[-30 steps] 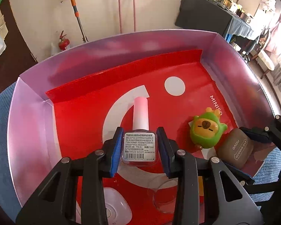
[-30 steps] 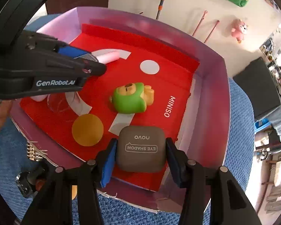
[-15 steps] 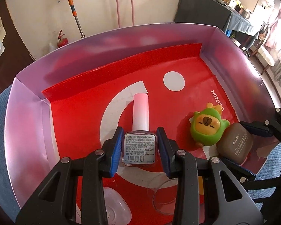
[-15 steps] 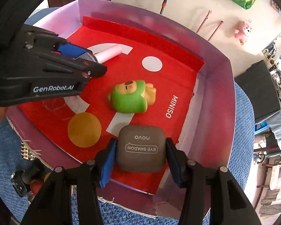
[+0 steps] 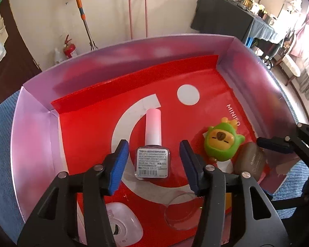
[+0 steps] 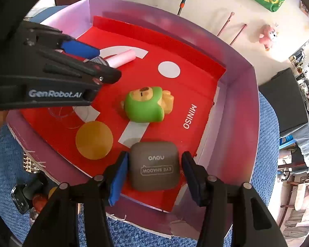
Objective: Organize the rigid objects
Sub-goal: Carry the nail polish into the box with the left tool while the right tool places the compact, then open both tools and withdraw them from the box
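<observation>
Lying in a red-floored box (image 5: 247, 65) on blue cloth (image 6: 265, 135), both items sit between each freshly parted hand-held gripper.

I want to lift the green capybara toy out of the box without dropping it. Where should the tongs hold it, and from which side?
Probably grip the green capybara toy across its rounded green body, coming down from above. It lies on its side on the red floor of the box, with free space around it; the body is wide and smooth, and the yellow limbs look too small to hold.

Fire extinguisher (image 5: 69, 48), pink plush (image 6: 267, 35)
</observation>
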`<action>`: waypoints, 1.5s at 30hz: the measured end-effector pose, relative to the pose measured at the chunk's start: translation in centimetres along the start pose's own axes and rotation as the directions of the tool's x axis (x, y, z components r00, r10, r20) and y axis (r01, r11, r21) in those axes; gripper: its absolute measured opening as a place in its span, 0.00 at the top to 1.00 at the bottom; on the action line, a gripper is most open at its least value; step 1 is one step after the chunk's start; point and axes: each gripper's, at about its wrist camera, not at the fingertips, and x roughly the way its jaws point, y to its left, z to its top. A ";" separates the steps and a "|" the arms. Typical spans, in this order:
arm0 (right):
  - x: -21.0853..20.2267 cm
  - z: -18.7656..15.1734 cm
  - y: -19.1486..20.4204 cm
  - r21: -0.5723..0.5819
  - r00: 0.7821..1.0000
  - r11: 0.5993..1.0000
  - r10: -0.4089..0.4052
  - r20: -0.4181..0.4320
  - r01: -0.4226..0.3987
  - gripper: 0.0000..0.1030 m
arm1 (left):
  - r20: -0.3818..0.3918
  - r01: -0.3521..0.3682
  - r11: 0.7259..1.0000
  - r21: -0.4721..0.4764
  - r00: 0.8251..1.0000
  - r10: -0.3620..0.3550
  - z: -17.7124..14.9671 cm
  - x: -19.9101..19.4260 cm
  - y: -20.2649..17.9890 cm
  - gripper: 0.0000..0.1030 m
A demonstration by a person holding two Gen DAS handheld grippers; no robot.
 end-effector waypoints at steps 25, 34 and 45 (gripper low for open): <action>-11.1 -3.5 -1.0 0.107 0.965 0.993 0.027 0.261 -0.057 0.04 | 0.324 0.013 0.999 0.034 0.946 -0.023 -5.6 -14.4 -0.5 0.22; -16.9 -8.1 0.0 0.187 0.895 0.977 0.012 0.445 -0.106 0.00 | 0.482 -0.034 0.999 0.037 0.876 0.012 -12.0 -18.4 -1.8 0.10; -16.9 -14.4 2.2 0.281 0.852 0.946 -0.012 0.524 -0.160 0.00 | 0.491 -0.019 0.997 -0.073 0.870 0.053 -18.1 -17.3 -1.0 0.10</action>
